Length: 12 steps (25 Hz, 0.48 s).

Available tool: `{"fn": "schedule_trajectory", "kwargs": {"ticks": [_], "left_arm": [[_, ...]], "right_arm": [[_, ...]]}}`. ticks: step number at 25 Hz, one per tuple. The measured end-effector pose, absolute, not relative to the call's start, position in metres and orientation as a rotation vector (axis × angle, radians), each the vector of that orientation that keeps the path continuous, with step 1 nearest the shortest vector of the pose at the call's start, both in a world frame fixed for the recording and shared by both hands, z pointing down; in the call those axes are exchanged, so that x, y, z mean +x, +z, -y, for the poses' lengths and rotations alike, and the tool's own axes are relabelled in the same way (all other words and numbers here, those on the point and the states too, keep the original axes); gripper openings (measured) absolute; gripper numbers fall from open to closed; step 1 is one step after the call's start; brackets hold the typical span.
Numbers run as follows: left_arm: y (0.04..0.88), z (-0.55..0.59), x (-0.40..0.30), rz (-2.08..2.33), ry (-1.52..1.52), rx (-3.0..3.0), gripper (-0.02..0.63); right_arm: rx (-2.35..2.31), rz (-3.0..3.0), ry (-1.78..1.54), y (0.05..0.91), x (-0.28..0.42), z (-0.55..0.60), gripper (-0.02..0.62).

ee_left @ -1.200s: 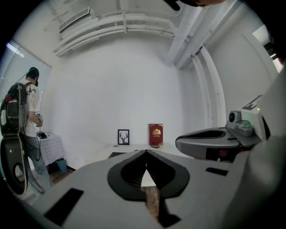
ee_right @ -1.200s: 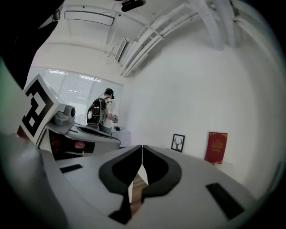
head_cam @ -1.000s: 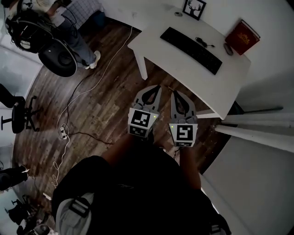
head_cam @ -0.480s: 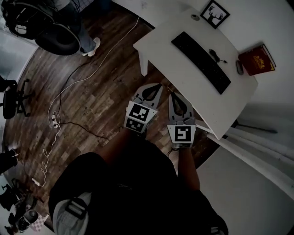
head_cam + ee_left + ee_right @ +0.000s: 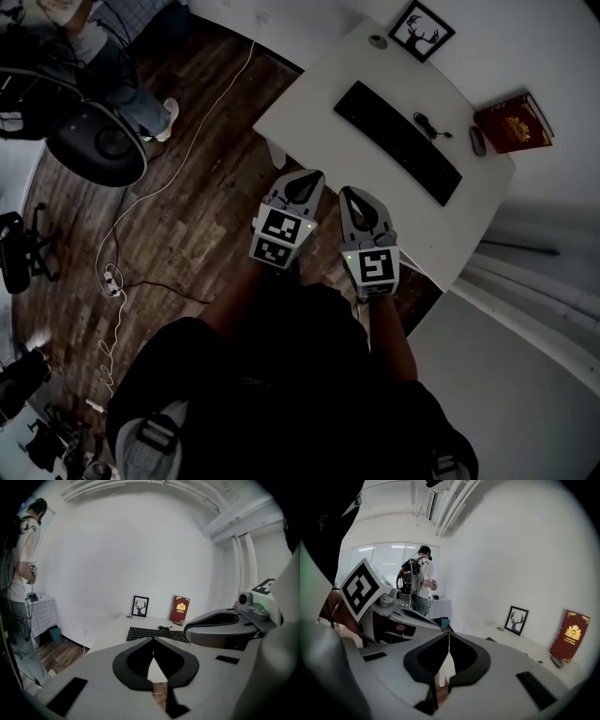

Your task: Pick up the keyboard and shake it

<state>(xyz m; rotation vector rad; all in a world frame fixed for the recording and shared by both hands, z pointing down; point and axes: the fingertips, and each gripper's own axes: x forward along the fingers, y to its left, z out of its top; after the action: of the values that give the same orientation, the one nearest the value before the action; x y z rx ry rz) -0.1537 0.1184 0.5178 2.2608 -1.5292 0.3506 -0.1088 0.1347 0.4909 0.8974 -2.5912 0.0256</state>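
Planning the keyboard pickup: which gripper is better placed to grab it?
Right, probably. The right gripper is at the desk edge, nearer the keyboard; the left gripper hangs over floor. Both are shut and must open first.

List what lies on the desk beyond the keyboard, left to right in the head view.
From the left: small round disc, deer picture, mouse, red book.
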Motion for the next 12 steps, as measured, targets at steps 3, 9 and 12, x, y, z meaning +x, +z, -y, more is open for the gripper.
{"fn": "schedule_trajectory", "kwargs": {"ticks": [3, 9, 12], "left_arm": [[0.519, -0.106, -0.158, 1.5, 0.37, 2.272, 0.003], [0.53, -0.093, -0.151, 1.429, 0.407, 2.271, 0.003], [0.536, -0.083, -0.145, 1.379, 0.438, 2.287, 0.003]], "right_arm": [[0.921, 2.57, 0.003, 0.494, -0.106, -0.119, 0.021], [0.959, 2.525, 0.036, 0.502, -0.09, -0.1, 0.021], [0.969, 2.513, 0.082, 0.505, -0.089, -0.09, 0.021]]}}
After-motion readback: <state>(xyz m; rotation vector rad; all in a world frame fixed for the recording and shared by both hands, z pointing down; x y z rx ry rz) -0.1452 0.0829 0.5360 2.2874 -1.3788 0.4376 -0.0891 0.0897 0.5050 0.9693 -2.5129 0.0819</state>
